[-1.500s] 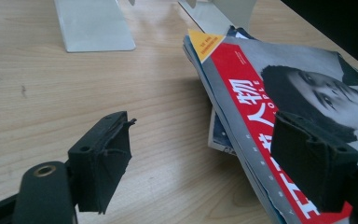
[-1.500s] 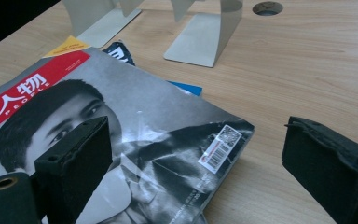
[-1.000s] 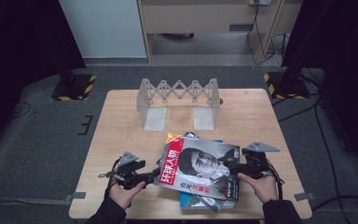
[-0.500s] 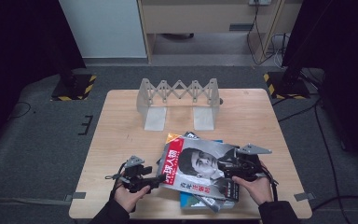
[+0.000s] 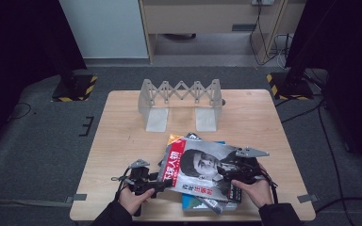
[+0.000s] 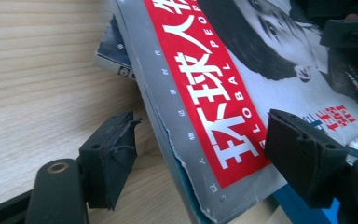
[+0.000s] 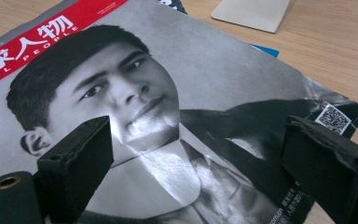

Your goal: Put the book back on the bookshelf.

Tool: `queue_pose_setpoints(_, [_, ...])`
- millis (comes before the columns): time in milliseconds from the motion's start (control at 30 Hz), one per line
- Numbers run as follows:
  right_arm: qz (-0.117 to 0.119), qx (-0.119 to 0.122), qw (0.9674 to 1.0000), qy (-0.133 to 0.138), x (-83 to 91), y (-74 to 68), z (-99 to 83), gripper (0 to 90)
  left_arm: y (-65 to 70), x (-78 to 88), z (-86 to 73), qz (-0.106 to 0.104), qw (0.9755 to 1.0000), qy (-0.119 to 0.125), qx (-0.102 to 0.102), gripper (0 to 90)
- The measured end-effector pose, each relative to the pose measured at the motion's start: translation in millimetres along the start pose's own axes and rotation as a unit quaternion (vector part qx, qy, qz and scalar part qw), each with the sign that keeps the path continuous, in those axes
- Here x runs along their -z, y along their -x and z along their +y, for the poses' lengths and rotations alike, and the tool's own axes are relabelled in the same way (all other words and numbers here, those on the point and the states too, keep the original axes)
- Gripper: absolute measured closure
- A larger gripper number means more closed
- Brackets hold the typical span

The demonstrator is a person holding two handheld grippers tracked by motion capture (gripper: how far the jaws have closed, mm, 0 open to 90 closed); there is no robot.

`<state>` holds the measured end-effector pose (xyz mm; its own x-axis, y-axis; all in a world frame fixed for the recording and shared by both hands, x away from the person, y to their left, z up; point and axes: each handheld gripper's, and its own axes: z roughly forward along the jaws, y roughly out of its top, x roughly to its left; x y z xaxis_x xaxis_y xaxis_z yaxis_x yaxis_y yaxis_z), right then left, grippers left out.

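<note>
Wooden table (image 5: 122,141) carries a folding rack (image 5: 181,94) at its far side and a loose pile of magazines at the near edge, the top magazine (image 5: 195,167) lying askew. Left gripper (image 5: 156,184) straddles its spine with jaws spread; right gripper (image 5: 230,170) hovers over the cover, jaws also spread. Judging by this, a pickup is being set up; next, the left jaws should close on the spine edge.
</note>
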<state>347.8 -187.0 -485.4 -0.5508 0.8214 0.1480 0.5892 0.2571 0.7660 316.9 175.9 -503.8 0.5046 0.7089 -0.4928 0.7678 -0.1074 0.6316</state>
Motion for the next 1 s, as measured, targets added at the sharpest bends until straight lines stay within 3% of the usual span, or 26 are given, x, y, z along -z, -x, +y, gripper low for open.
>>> queue_pose_setpoints(133, [-0.002,0.002,1.0,0.0,-1.0,-0.7,-0.5,8.8,-0.8,-3.0,-0.2,-0.017,0.9997,-0.005,0.014,24.2])
queue_pose_setpoints(200, [-0.003,0.002,1.0,0.0,-1.5,-1.5,-0.8,8.7,-0.2,-2.9,0.0,-0.032,0.9992,-0.007,0.023,29.1])
queue_pose_setpoints(300, [-0.005,0.007,1.0,0.0,-2.4,-1.9,-1.6,8.2,1.9,-0.5,0.8,-0.035,0.9992,-0.007,0.018,34.4])
queue_pose_setpoints(367, [-0.007,0.012,0.9999,-0.001,-3.2,-2.4,-2.1,7.7,3.0,4.5,2.7,-0.033,0.9994,0.002,0.01,39.3])
queue_pose_setpoints(467, [-0.007,0.014,0.9999,-0.003,-3.7,-2.4,-2.5,7.6,5.1,12.5,5.0,-0.045,0.9986,0.023,0.015,47.6])
queue_pose_setpoints(600, [-0.005,0.01,0.9999,-0.001,-4.0,-2.4,-2.8,7.6,9.4,16.8,8.8,-0.055,0.9973,0.047,0.014,51.7])
queue_pose_setpoints(867, [-0.004,0.017,0.9999,-0.001,-5.1,-4.3,-3.5,7.2,8.4,3.8,16.9,-0.083,0.9954,0.03,0.036,51.4])
queue_pose_setpoints(1000, [-0.004,0.016,0.9999,-0.001,-5.1,-4.4,-3.7,7.2,8.2,-1.5,19.4,-0.085,0.9954,0.019,0.039,53.8])
